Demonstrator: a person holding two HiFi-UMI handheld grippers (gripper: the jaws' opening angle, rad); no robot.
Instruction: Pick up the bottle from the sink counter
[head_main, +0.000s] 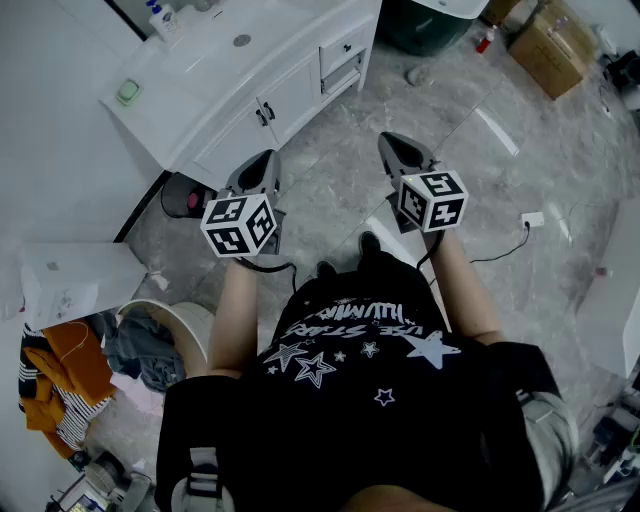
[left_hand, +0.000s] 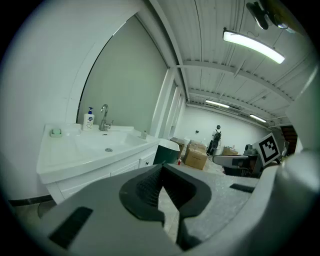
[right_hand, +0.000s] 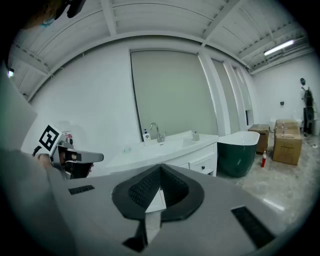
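The left hand-held gripper (left_hand: 161, 169) has its jaws closed together, with nothing between them. The right hand-held gripper (right_hand: 160, 171) is closed and empty too. Both hang over the floor (head_main: 480, 170), well apart from the white table (left_hand: 65, 150). The bottle (left_hand: 89, 118) stands upright at the back of this table, just beside the tap (left_hand: 104, 117).

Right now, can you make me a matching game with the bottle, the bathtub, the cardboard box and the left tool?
1. bottle
2. bathtub
3. cardboard box
4. left tool

A. dark green
B. shut, with nothing in it
C. beside the tap
D. brown

Pairs: 1-C, 2-A, 3-D, 4-B
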